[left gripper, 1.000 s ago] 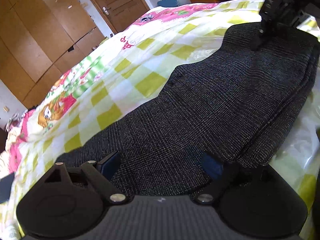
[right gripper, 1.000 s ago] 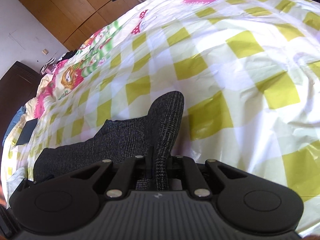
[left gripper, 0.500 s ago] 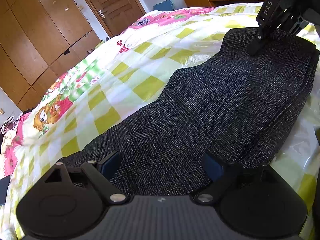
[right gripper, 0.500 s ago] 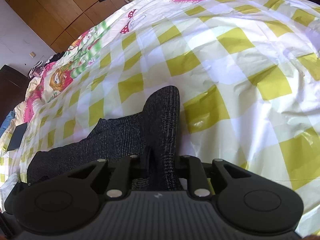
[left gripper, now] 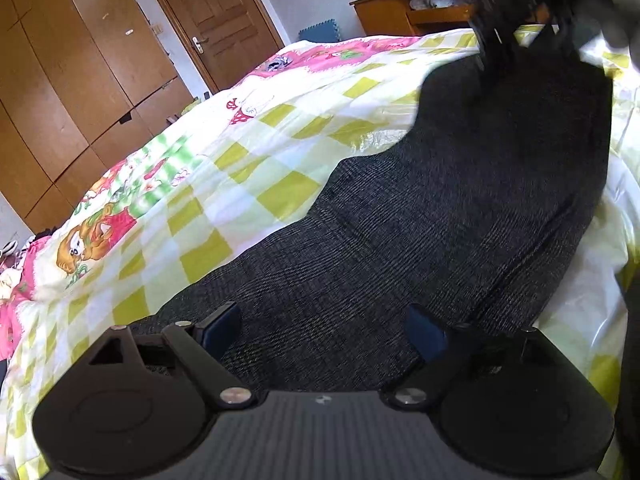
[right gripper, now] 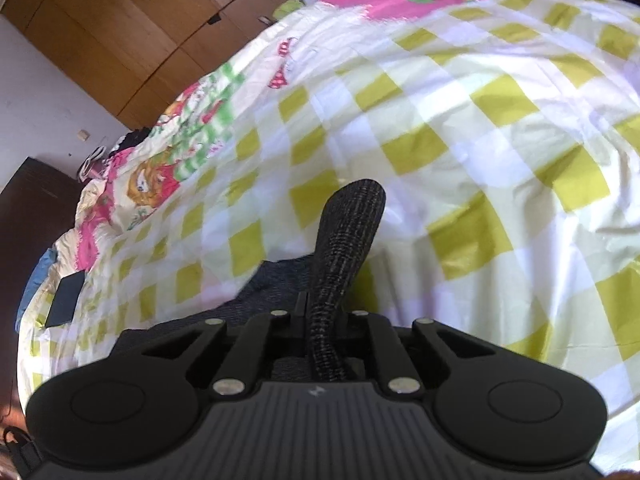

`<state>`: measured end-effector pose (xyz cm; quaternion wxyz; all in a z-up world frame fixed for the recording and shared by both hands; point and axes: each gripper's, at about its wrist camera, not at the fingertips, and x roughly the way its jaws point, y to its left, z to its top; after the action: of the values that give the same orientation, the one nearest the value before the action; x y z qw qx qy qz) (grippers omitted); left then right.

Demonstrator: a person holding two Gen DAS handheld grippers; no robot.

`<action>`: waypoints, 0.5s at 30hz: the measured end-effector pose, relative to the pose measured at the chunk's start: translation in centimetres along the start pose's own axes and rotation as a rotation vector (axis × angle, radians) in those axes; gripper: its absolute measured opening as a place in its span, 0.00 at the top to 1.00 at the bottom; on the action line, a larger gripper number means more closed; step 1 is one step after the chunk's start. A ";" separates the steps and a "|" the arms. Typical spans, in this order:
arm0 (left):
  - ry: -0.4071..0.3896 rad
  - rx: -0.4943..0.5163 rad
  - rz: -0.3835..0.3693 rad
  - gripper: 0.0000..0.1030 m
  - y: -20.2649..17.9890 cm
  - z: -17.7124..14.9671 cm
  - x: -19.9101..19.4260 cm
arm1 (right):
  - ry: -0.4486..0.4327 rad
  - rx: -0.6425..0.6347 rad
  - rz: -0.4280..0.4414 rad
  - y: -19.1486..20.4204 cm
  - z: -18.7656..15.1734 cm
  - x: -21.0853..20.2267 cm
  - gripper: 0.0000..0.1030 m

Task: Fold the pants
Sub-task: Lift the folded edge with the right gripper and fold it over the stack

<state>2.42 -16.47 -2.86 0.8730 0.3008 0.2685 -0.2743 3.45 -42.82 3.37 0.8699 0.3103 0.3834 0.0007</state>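
Dark grey checked pants (left gripper: pixel 420 216) lie folded lengthwise on a bed. In the left wrist view my left gripper (left gripper: pixel 324 330) is open, its blue pads (left gripper: pixel 224 326) spread over the near end of the pants. My right gripper (left gripper: pixel 516 32) shows blurred at the far end, raised over the pants. In the right wrist view my right gripper (right gripper: pixel 326 316) is shut on a fold of the pants (right gripper: pixel 344 240), which sticks up between the fingers and hangs off the bed.
The bed has a yellow-and-white checked cover (left gripper: pixel 240 184) with pink cartoon prints. A wooden wardrobe (left gripper: pixel 72 80) and door (left gripper: pixel 216 16) stand behind, a wooden desk (left gripper: pixel 416 8) at the back right. A dark flat object (right gripper: pixel 66 298) lies at the bed's left edge.
My right gripper has lifted the far end of the pants up off the bed. My left gripper has stayed open over the near end.
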 end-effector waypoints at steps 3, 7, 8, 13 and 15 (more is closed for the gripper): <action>-0.016 -0.040 0.002 0.03 1.5 -1.1 -1.0 | -0.006 -0.083 0.026 5.2 0.7 -0.6 0.91; -0.057 -0.082 0.063 0.03 4.3 -3.3 -3.2 | 0.007 -0.191 0.051 13.1 0.7 0.4 0.91; -0.064 -0.086 0.083 0.03 4.9 -4.0 -3.7 | 0.015 -0.214 0.056 14.9 0.6 1.0 0.91; -0.047 -0.165 0.132 0.02 7.9 -7.2 -3.7 | 0.084 -0.332 0.029 23.0 -1.7 5.3 0.91; -0.036 -0.230 0.097 0.02 9.1 -8.2 -3.2 | 0.111 -0.362 -0.001 25.2 -3.4 7.4 0.90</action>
<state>3.45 -3.90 -2.90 0.9186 0.2064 0.2678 -0.2047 12.36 -18.89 10.36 0.8890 0.1482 0.4245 0.0865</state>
